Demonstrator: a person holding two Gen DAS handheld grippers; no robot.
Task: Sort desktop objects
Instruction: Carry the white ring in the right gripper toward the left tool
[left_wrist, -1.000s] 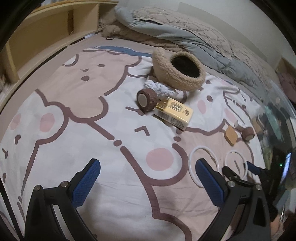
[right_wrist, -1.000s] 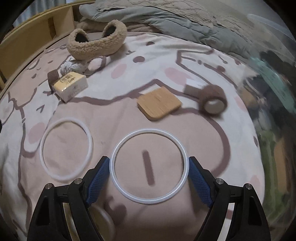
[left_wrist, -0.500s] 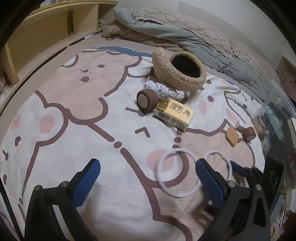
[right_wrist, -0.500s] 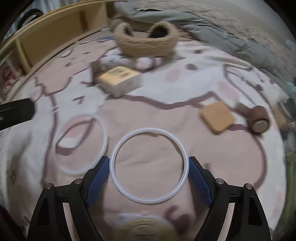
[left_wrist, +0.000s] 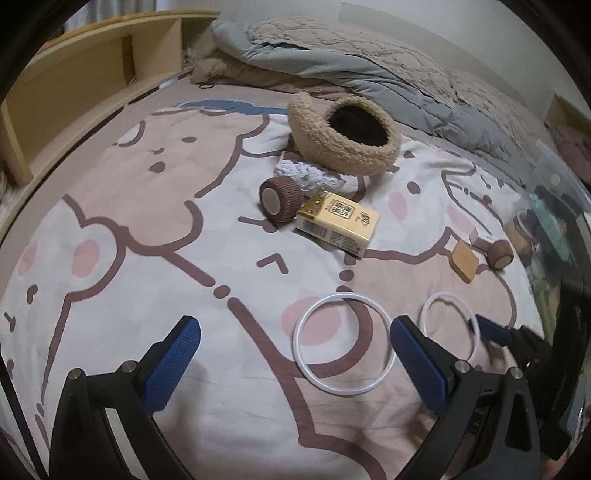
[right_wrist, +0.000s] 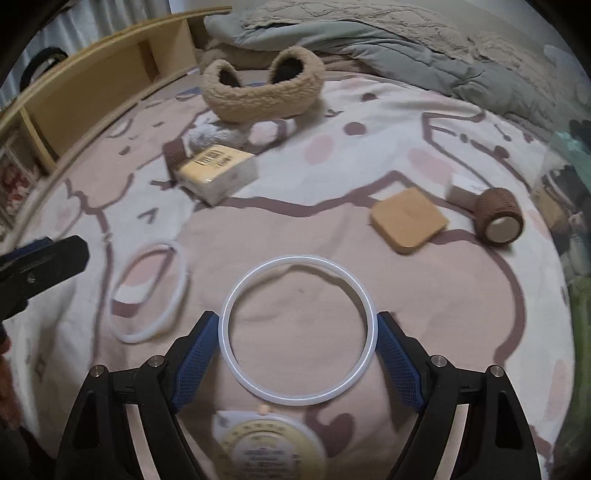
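We hold one white ring (right_wrist: 297, 329) clamped between the right gripper (right_wrist: 297, 347) fingers; left gripper (left_wrist: 295, 363) fingers apart, empty. Next we likely carry the ring to the fuzzy basket (right_wrist: 263, 88).

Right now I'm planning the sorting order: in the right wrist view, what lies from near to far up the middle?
Round yellow-labelled tin → white silicone ring between the right gripper pads → yellow rectangular box → fuzzy beige basket.
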